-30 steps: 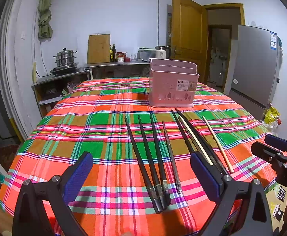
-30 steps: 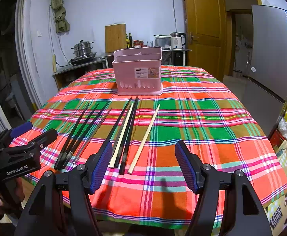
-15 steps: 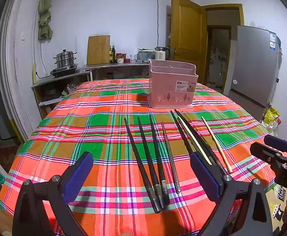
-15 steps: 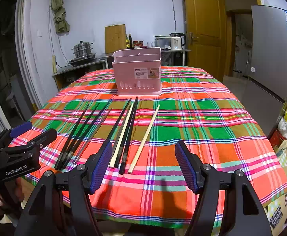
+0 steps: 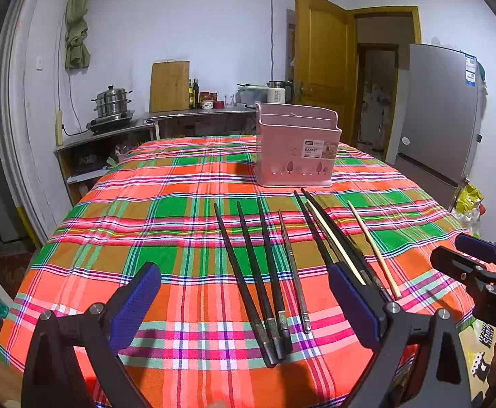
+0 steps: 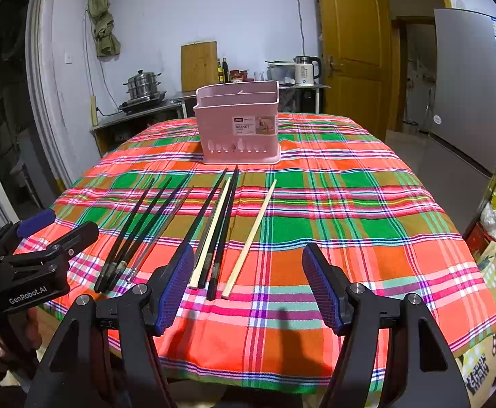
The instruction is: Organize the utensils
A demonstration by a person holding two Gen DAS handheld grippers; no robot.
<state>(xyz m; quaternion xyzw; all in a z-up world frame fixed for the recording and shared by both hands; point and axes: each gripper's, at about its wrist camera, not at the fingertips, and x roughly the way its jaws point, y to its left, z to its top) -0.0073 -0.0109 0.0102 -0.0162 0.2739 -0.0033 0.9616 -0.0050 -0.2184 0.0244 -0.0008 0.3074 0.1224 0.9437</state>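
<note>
Left gripper: spread wide, holding nothing; hovering above the near edge of the table, pads on either side of the dark group.
Right gripper: spread wide, holding nothing; hovering above the near edge, further toward the right side.
Pink basket: upright near the far edge of the table, roughly mid-width; divided compartments appear unfilled from this angle, interior only partly visible.
Black chopsticks, left group: three dark sticks plus one thinner grey stick, lying flat on the plaid cloth; thick ends at the near edge, tips aimed at the basket.
Mixed group: dark sticks with one pale stick among them, touching or nearly so; same near-to-far lie.
Single pale chopstick: apart from the mixed group, on its right side; butt end close to the near edge.
Key relation: long axes of all sticks roughly in line with the gripper fingers, so closing across a stick suits the present heading. Left group directly ahead of and below the left gripper; mixed group and single pale stick ahead of the right gripper, between its pads in view.
Nearer hand: left for the dark group, right for the pale stick.
Task status: nothing lifted yet, judging by the layout.
Risk: neighbouring sticks likely pinched together.
</note>
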